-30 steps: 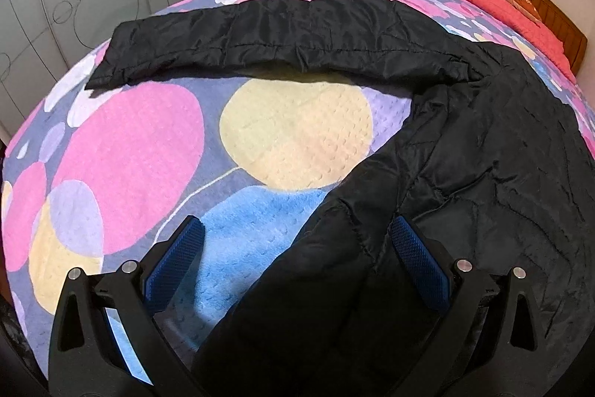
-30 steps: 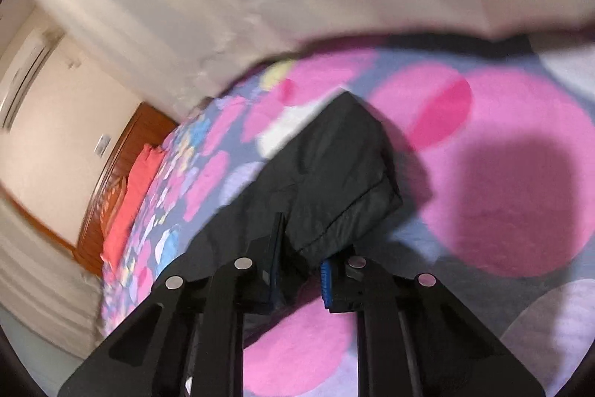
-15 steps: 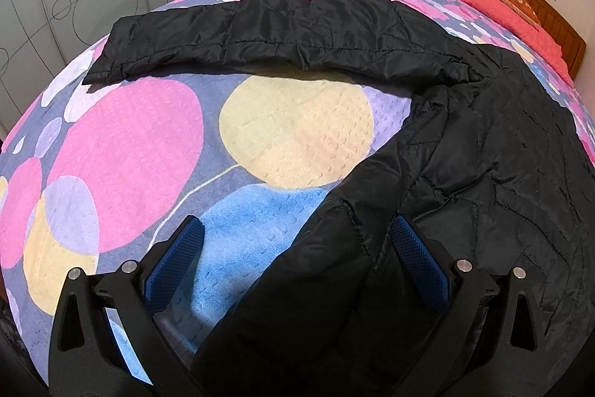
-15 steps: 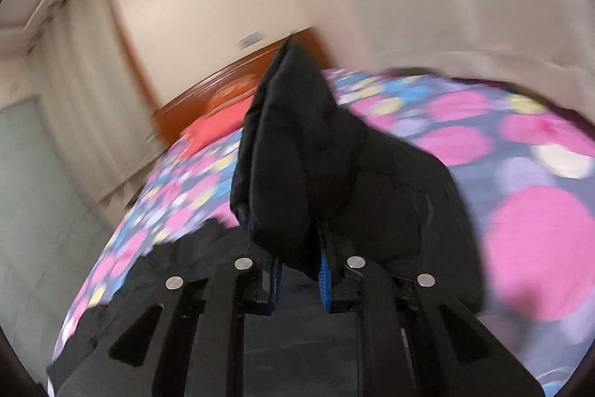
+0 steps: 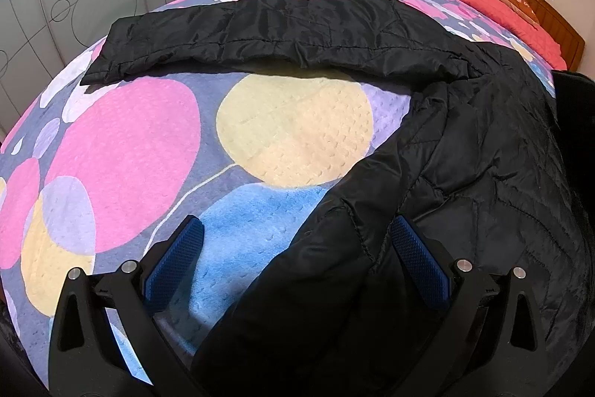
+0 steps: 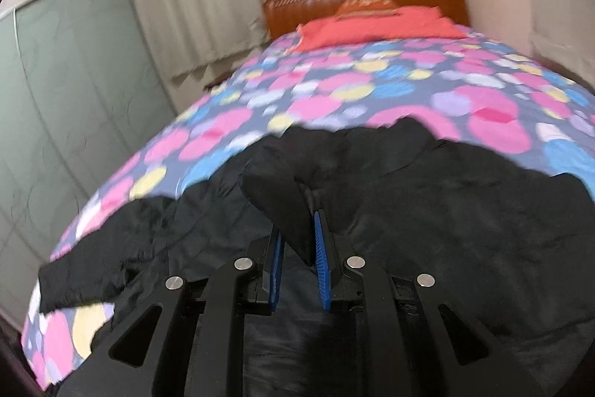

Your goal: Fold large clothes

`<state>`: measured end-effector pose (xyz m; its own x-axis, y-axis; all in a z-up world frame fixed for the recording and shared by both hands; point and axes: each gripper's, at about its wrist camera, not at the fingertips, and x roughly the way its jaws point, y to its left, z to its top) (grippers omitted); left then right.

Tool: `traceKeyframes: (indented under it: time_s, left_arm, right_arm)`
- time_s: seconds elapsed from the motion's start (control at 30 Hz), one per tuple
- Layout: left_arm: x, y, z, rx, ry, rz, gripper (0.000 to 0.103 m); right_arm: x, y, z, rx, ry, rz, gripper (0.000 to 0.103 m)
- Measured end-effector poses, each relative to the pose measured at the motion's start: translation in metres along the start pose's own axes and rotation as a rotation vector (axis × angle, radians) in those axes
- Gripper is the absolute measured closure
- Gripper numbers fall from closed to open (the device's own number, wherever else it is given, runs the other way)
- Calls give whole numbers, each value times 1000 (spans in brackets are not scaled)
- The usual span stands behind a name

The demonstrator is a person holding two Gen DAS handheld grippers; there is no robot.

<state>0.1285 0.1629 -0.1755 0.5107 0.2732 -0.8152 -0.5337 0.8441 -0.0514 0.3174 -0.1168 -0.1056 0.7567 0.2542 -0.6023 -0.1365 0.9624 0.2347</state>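
The black quilted jacket [image 5: 465, 173] lies spread on the bed's patterned blanket [image 5: 122, 151], one sleeve [image 5: 282, 32] stretched flat across the far side. Left gripper [image 5: 297, 244] — jaws released and wide apart, poised over the jacket's near edge, which runs between the blue pads [image 5: 420, 263] without being pressed. Right gripper [image 6: 297, 240] — jaws clenched on a fold of the jacket [image 6: 282, 188], the cloth bunched between them above the body of the garment; this view is blurred
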Motion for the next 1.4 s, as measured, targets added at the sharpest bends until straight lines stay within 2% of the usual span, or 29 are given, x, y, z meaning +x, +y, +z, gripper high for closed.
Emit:
traceKeyframes:
  time_s: [0.13, 0.2, 0.27, 0.3, 0.37, 0.4, 0.5, 0.57, 0.6, 0.63, 0.67, 0.8, 0.87, 0.9, 0.93, 0.97, 1.07, 1.2, 1.27, 1.33, 1.4]
  left_arm:
    - [-1, 1, 0, -4, 0, -6, 2]
    - [-1, 1, 0, -5, -1, -8, 2]
    - [-1, 1, 0, -5, -1, -8, 2]
    - [-1, 1, 0, -5, -1, -8, 2]
    - [-1, 0, 0, -6, -1, -9, 2]
    - [-1, 0, 0, -6, -1, -9, 2]
    - [-1, 0, 0, -5, -1, -7, 2]
    - [-1, 0, 0, -5, -1, -7, 2]
    - [-1, 0, 0, -5, -1, -7, 2]
    - [-1, 0, 0, -5, -1, -7, 2]
    - [-1, 0, 0, -4, -1, -6, 2]
    - [-1, 0, -1, -1, -1, -3, 2]
    - [0, 0, 0, 0, -1, -2, 2]
    - [0, 0, 0, 1, 0, -1, 2]
    - [1, 0, 0, 2, 1, -1, 2]
    - [1, -1, 1, 3, 1, 0, 2]
    - [2, 0, 1, 3, 2, -1, 2]
    - [2, -1, 1, 4, 1, 1, 2]
    - [2, 0, 1, 5, 2, 2, 2]
    - [3, 0, 2, 5, 2, 2, 2]
    - [3, -1, 2, 6, 2, 3, 2]
  right_arm:
    - [29, 20, -17, -66, 114, -8, 87]
    - [42, 26, -28, -101, 193, -19, 83]
    - [47, 27, -34, -118, 233, -26, 78]
    - [45, 27, -36, -122, 242, -16, 72]
    - [38, 29, -36, -122, 256, 41, 37]
    - [30, 30, -37, -124, 260, 68, 33]
    - [-4, 26, -37, -135, 203, 102, 33]
    - [-30, 5, -30, -111, 143, 75, 35]
    - [-39, -10, -25, -88, 118, 46, 39]
    - [-44, -24, -20, -70, 105, 17, 50]
    - [-48, -43, -15, -46, 95, -27, 56]
    - [-50, -146, -2, 119, 76, -251, 59]
    - [-37, -187, -6, 135, 108, -369, 60]
    - [-28, -203, -12, 154, 150, -373, 61]
    - [-23, -218, -20, 201, 168, -329, 61]
    - [-25, -225, -23, 235, 146, -286, 61]
    - [-31, -212, -8, 175, 167, -311, 61]
    - [-42, -217, 17, 192, 69, -331, 59]
    - [-26, -232, 20, 219, 95, -363, 59]
    - [-4, -247, 8, 229, 172, -377, 58]
    - [1, -245, 8, 201, 172, -393, 58]
